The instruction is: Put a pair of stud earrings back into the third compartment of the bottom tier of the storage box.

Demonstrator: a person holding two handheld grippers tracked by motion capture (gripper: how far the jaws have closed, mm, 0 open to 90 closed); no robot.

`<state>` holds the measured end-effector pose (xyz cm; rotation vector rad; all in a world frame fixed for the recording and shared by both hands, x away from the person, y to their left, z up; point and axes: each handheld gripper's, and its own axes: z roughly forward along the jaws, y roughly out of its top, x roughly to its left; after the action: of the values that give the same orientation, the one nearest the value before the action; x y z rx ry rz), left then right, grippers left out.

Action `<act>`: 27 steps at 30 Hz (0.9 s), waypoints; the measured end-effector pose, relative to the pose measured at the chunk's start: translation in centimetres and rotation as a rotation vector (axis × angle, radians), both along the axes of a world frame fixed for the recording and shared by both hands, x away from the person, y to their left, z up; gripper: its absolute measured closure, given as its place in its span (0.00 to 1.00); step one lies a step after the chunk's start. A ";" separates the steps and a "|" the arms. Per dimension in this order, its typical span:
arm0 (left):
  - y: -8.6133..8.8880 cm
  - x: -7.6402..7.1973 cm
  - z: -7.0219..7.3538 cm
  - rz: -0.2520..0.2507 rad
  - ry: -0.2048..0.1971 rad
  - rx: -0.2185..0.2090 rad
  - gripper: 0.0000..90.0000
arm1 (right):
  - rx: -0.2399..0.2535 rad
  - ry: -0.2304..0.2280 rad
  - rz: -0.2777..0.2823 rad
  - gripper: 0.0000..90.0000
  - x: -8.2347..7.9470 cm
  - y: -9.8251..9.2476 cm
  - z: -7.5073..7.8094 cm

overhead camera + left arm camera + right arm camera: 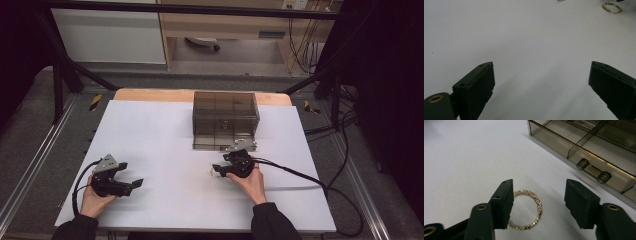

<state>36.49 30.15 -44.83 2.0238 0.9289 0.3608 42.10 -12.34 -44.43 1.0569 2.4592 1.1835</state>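
A gold beaded ring-shaped bangle [539, 206] lies flat on the white table sheet [160, 135]. My right gripper [539, 183] is lowered around it, jaws partly apart. The left jaw covers the bangle's left edge, and a clear gap separates the right jaw from it. In the high view this gripper [216, 171] sits just in front of the smoky clear drawer box [226, 117]. My left gripper [131, 175] rests at the table's front left, open with nothing between its jaws [541, 75]. The bangle [612, 7] appears far off at the top right of the left gripper view.
The box's bottom drawer [584, 142] is pulled out toward me, with empty compartments and two knobs [594, 171] on its front. A black cable [300, 175] trails right from the right gripper. Metal frame rails border the table.
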 end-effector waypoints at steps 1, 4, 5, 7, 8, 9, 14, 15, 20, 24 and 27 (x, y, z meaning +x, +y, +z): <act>0.0 0.0 0.0 0.000 0.000 0.000 0.07 | -0.001 -0.003 0.007 0.49 0.0 0.0 -0.1; 0.0 0.0 0.0 -0.001 0.001 0.001 0.07 | -0.011 0.000 0.015 0.57 0.0 0.1 -0.2; 0.0 0.0 0.0 -0.001 0.001 0.001 0.07 | -0.015 0.001 0.015 0.59 0.0 0.1 -0.3; 0.0 0.0 0.0 -0.001 0.001 0.002 0.07 | -0.025 0.000 0.015 0.64 0.0 0.1 -0.4; 0.0 0.0 0.0 -0.001 0.001 0.001 0.07 | -0.026 0.000 0.015 0.67 0.0 0.1 -0.4; 0.0 0.0 0.0 -0.001 0.001 0.001 0.07 | -0.024 0.005 0.017 0.69 0.0 0.1 -0.4; 0.0 0.0 0.0 -0.001 0.002 0.003 0.07 | -0.044 0.011 0.021 0.78 0.1 0.1 -0.6; 0.0 0.0 0.0 -0.001 0.002 0.002 0.07 | -0.046 0.012 0.023 0.79 0.1 0.1 -0.6; 0.0 0.0 0.0 -0.001 0.000 0.002 0.07 | -0.051 0.014 0.021 0.84 0.1 0.1 -0.7; 0.0 0.0 0.0 -0.001 0.001 0.003 0.07 | -0.062 0.007 0.020 0.89 0.0 0.1 -0.8; 0.0 0.0 0.0 -0.001 0.001 0.003 0.07 | -0.066 0.001 0.021 0.93 -0.1 0.1 -0.8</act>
<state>36.49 30.13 -44.86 2.0275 0.9285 0.3609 42.04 -12.21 -45.26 1.0169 2.4977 1.1002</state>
